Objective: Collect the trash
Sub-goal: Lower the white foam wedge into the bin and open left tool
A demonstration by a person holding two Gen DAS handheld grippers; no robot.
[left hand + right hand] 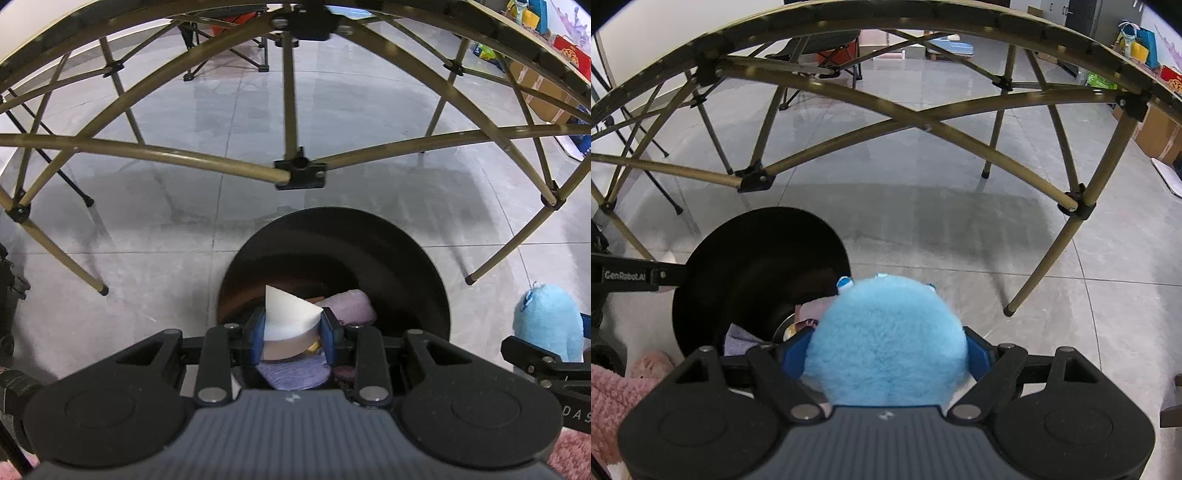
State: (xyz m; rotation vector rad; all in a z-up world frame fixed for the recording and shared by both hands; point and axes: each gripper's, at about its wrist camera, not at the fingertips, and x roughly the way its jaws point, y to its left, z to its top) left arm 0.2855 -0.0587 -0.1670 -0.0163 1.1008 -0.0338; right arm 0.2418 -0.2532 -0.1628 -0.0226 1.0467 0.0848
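My left gripper (293, 330) is shut on a white folded piece of paper (288, 314) and holds it over the open mouth of a black round bin (406, 266). Inside the bin lie a pink cloth item (351, 306) and a purple one (295, 373). My right gripper (886, 354) is shut on a fluffy blue plush toy (886, 339), held just right of the bin (720, 266). The plush also shows at the right edge of the left wrist view (546, 325).
A folding table's gold metal frame (291, 110) arches over the grey tiled floor (147, 221) beyond the bin, its legs standing left and right. A folding chair (820, 48) and boxes (1156, 133) stand farther back. A pink fluffy fabric (613, 395) lies at lower left.
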